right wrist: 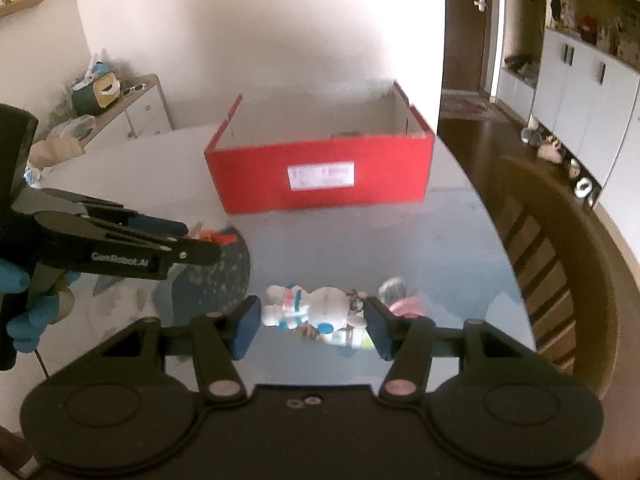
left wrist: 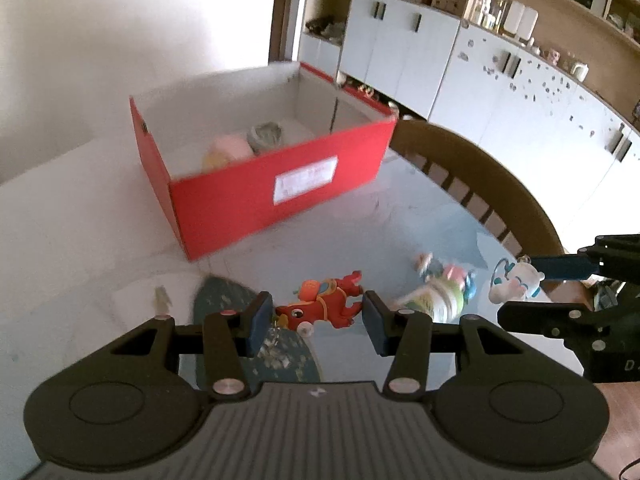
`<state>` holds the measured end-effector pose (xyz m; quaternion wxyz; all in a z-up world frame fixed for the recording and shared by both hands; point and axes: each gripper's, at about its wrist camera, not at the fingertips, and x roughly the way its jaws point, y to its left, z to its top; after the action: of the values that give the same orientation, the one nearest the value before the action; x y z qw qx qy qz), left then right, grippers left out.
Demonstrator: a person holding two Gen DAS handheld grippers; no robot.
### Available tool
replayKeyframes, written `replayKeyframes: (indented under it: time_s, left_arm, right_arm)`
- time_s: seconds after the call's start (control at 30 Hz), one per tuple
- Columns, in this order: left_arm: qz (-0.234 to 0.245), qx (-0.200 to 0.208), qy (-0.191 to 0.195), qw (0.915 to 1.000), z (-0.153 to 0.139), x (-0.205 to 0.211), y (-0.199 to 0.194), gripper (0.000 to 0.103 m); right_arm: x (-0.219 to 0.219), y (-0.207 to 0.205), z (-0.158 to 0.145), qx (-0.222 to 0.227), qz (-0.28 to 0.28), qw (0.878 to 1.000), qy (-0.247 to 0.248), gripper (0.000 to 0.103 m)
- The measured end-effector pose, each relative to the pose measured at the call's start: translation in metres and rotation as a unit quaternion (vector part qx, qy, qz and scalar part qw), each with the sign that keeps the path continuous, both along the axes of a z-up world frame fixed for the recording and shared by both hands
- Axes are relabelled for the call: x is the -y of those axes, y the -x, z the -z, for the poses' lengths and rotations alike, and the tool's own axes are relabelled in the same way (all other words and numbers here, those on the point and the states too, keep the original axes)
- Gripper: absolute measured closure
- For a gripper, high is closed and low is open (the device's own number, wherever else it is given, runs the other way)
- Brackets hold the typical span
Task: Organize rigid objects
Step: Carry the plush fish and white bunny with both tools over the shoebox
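Our left gripper [left wrist: 318, 322] is matte black plastic, with two dark blue rectangular pads [left wrist: 260, 322] on angled linkage arms pinned by round silver screws [left wrist: 229, 386]. Behind them sit two circular black housings and a ribbed grey body plate [left wrist: 316, 420]. Our right gripper [right wrist: 311, 326] has the same black build, the same blue pads [right wrist: 244, 332], and pinkish-silver pivot screws [right wrist: 398, 387]. White "GenRobot.AI" lettering [right wrist: 120, 258] marks the left gripper's side. Our left hand [right wrist: 24, 304] wears a bright blue glove.
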<state>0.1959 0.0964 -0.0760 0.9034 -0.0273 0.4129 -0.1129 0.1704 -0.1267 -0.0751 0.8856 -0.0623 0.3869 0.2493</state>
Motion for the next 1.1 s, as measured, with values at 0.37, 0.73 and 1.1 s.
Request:
replayKeyframes:
  time_s: [0.37,0.73,1.1]
  left_arm:
    - [-0.002,0.055,-0.015,0.9984,-0.058,-0.01,-0.033,0.055]
    - [-0.005,0.109,-0.059,0.9923,-0.101,-0.014,-0.077,0.055]
    - [-0.028,0.094,-0.075,0.9923,-0.092,-0.019,-0.132,0.054]
  right_arm:
    - [-0.013,-0.037,-0.048,0.045,-0.017,0.999,0.0,0.047]
    - [-0.032,-0.088,-0.077,0.079,-0.027,0.997,-0.002,0.047]
    - [-0.049,-0.14,-0.075,0.079,-0.039,0.996,0.015,0.047]
